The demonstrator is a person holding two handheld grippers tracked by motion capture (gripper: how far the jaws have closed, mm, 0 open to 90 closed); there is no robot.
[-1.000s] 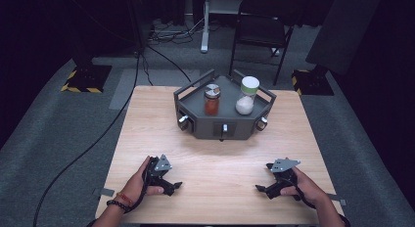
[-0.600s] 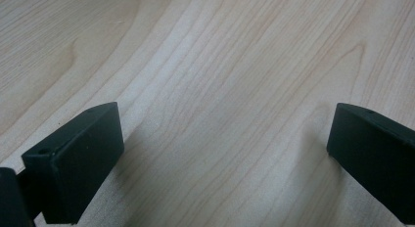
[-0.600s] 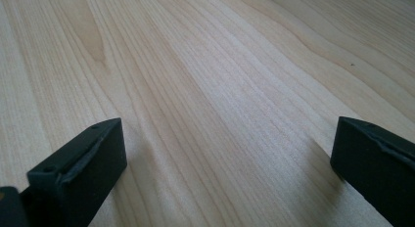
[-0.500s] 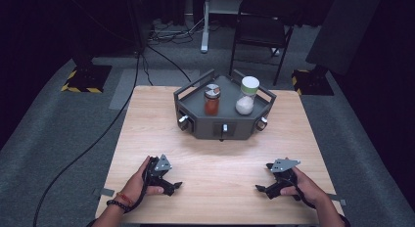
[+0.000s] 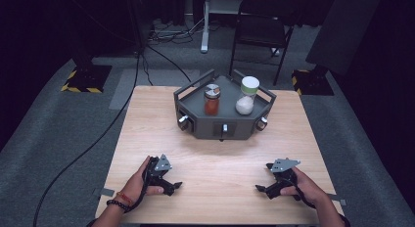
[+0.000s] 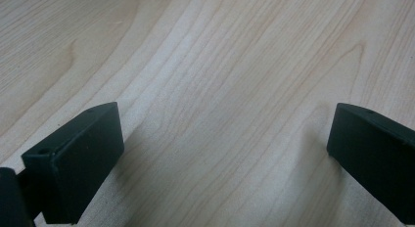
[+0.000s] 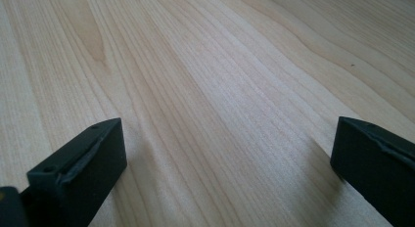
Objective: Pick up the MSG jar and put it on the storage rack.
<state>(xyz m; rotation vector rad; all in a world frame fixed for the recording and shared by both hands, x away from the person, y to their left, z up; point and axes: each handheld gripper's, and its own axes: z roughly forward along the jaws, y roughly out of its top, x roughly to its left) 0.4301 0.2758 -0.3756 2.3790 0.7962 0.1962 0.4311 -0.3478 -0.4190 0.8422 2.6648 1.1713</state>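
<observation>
A dark grey hexagonal tray (image 5: 198,131) stands at the far middle of the wooden table (image 5: 147,119). On it are a jar of red spice (image 5: 211,101) with a grey lid and a jar of white powder (image 5: 246,96) with a pale green lid. My left gripper (image 5: 172,187) rests on the table near the front left, held by a hand. Its jaws stand wide apart over bare wood in the left gripper view (image 6: 225,153). My right gripper (image 5: 261,189) rests near the front right, also open over bare wood (image 7: 227,158).
Small knobs (image 5: 224,128) stick out of the tray's front faces. A black chair (image 5: 262,26) and stand bases (image 5: 83,78) are on the carpet beyond the table. A cable (image 5: 78,158) runs across the floor on the left.
</observation>
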